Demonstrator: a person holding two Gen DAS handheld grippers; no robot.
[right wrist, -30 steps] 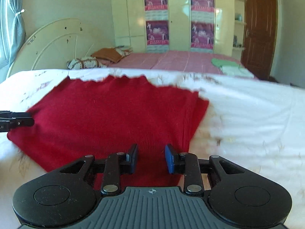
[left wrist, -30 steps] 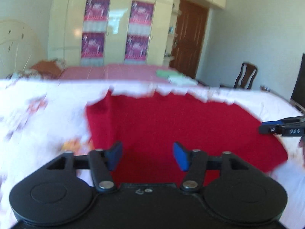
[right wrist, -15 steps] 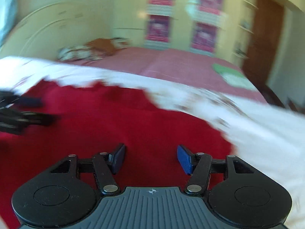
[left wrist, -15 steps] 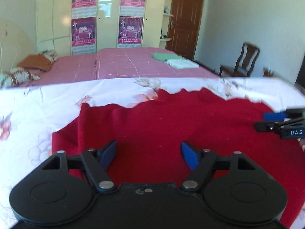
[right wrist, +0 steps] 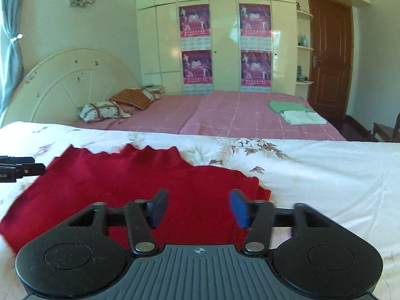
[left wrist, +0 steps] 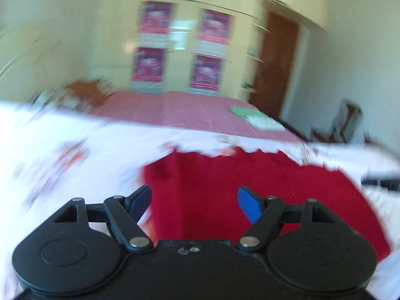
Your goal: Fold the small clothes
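A red knitted garment (right wrist: pixel 120 182) lies flat on the white flowered sheet (right wrist: pixel 325 170); it also shows in the blurred left wrist view (left wrist: pixel 250 187). My left gripper (left wrist: pixel 195 203) is open and empty, low over the garment's left part. My right gripper (right wrist: pixel 197 207) is open and empty, low over the garment's right part near its right edge. The left gripper's tips (right wrist: pixel 22 170) show at the left edge of the right wrist view. The right gripper's tips (left wrist: pixel 380 180) show blurred at the right edge of the left wrist view.
Behind the sheet is a pink bed (right wrist: pixel 237 115) with pillows (right wrist: pixel 102 110) and folded green and white clothes (right wrist: pixel 295 112). A wardrobe with posters (right wrist: pixel 225 47), a brown door (right wrist: pixel 330 57) and a chair (left wrist: pixel 347 120) stand further back.
Both grippers opened wider; the right one went from nearly closed to open. The left camera swung left and is now blurred. The right gripper shifted right toward the garment's right edge.
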